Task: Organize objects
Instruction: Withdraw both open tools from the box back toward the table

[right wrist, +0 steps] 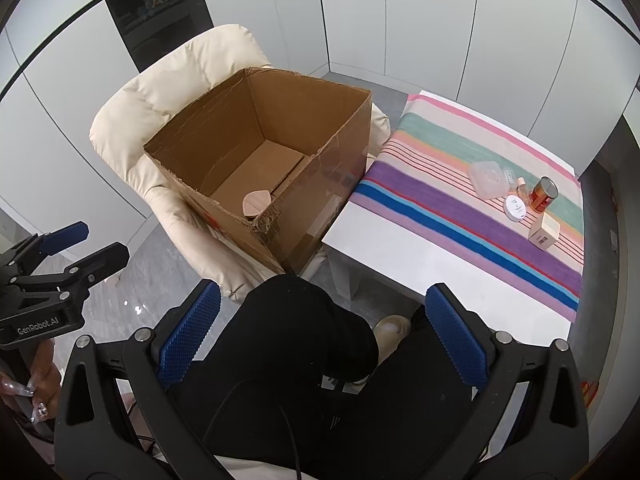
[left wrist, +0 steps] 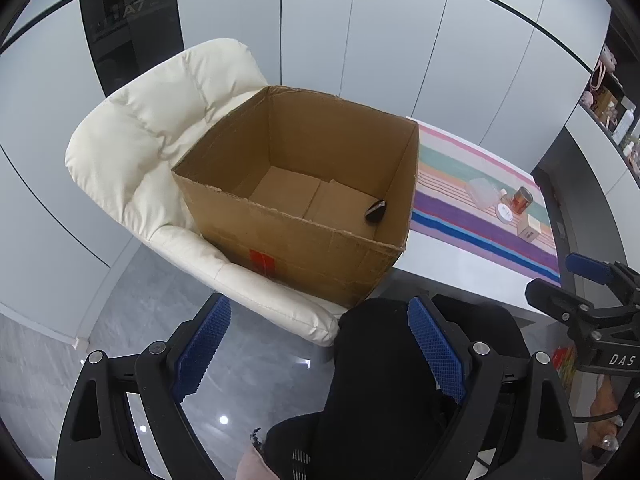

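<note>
While both my grippers, left (left wrist: 320,354) and right (right wrist: 324,332), hang with jaws spread and nothing between them, I see the cardboard box (right wrist: 320,184) on the cream chair (right wrist: 132,120) holding one small pad (right wrist: 256,203). Jars and a carton (right wrist: 544,232) sit on the tabletop (right wrist: 376,236) beside it.

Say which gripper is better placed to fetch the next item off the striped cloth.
Probably the right gripper: it sits on the table side, jaws open and empty, nearer the amber jar and white round tin. The left gripper, also open, faces the cardboard box.

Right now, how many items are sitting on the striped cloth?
5, clustered at its far right: clear container, small bottle, amber jar, white round tin, small carton. Others could be hidden.
</note>
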{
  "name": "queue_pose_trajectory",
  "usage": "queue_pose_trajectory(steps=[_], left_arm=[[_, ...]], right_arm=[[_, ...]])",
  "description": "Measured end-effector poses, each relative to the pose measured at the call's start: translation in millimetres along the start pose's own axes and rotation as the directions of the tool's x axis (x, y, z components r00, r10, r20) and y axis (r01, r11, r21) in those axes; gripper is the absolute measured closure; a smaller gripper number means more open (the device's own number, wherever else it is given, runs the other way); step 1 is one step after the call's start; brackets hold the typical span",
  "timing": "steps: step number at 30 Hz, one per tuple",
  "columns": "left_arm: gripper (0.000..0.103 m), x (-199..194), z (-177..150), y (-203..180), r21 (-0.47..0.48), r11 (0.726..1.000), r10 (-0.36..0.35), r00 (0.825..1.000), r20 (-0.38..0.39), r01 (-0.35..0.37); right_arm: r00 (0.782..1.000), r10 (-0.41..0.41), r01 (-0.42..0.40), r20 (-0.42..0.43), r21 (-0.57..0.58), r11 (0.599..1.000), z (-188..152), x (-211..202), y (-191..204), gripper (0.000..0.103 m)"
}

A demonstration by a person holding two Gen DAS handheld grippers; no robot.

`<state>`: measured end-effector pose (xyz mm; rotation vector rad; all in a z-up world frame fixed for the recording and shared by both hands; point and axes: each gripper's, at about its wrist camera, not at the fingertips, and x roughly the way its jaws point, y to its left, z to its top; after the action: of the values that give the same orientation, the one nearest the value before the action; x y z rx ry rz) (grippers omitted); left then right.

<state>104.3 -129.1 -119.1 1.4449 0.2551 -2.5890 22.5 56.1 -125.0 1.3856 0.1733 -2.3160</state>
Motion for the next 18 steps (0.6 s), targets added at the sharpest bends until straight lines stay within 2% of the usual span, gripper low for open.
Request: queue_pose_trajectory(steps=[10,18], left_arm=[[0.011,9.0,4.6,-12.3,0.019,0.999,-0.034,0.999,-0.021,0.034],[0.011,17.8,15.5,-56.2,0.121,0.989,-0.08,0.996,-0.025,0.082]], right_arm=[[1.0,-0.02,0.02,0.003,0.051,0.998,-6.6,-3.6,-15.9,0.0],[0.997,-0.08,0.078,0.01,0.127,0.989,-19.4,-16.8,-50.7,0.0]])
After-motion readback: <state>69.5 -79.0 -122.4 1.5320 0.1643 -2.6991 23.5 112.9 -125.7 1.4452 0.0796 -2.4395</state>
